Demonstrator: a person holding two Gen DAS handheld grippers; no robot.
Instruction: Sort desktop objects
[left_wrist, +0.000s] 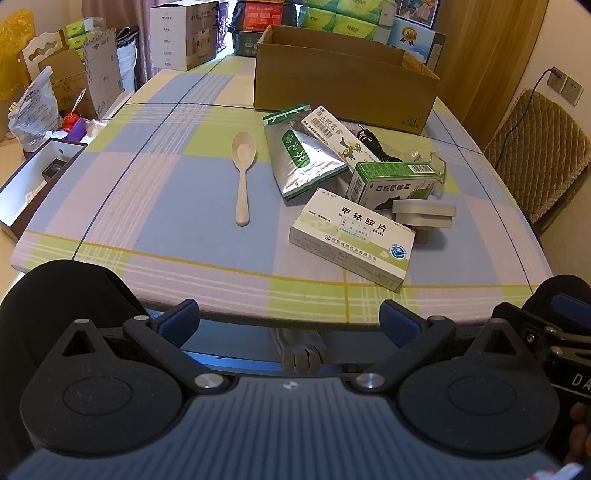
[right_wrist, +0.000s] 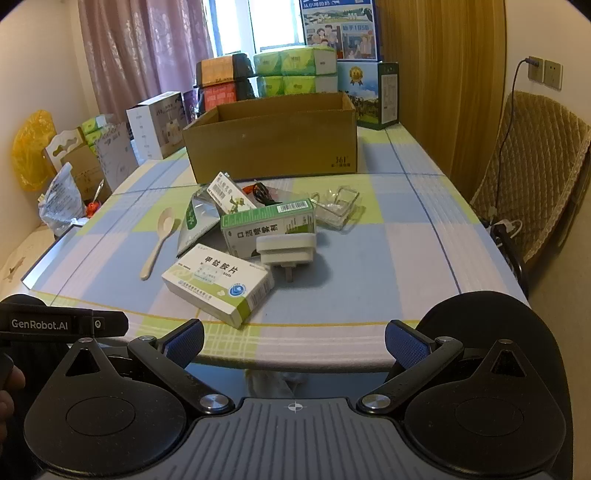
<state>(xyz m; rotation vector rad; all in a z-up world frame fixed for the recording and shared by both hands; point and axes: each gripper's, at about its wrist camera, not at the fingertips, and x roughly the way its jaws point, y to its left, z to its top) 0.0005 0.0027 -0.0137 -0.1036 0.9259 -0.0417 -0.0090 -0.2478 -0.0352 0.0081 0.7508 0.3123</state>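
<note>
The left gripper was spread wide with nothing between its blue pads, held just off the near edge of the table; the right gripper stood likewise spread and empty at the same edge. On the checked cloth the items lay in a loose cluster to the right of centre. A pale spoon lay apart on the left, bowl pointing away. Beside it a silver foil pouch lay flat, with a long white ointment box resting partly over its far edge. A green-and-white medicine box stood on its long side behind a white plug adapter, the two touching. Nearest the edge lay a white tablet box, set at an angle. A black cable and a clear glass dish sat farther back, near an open cardboard carton whose interior could not be seen. Stacked cartons and tissue packs stood beyond the carton.
</note>
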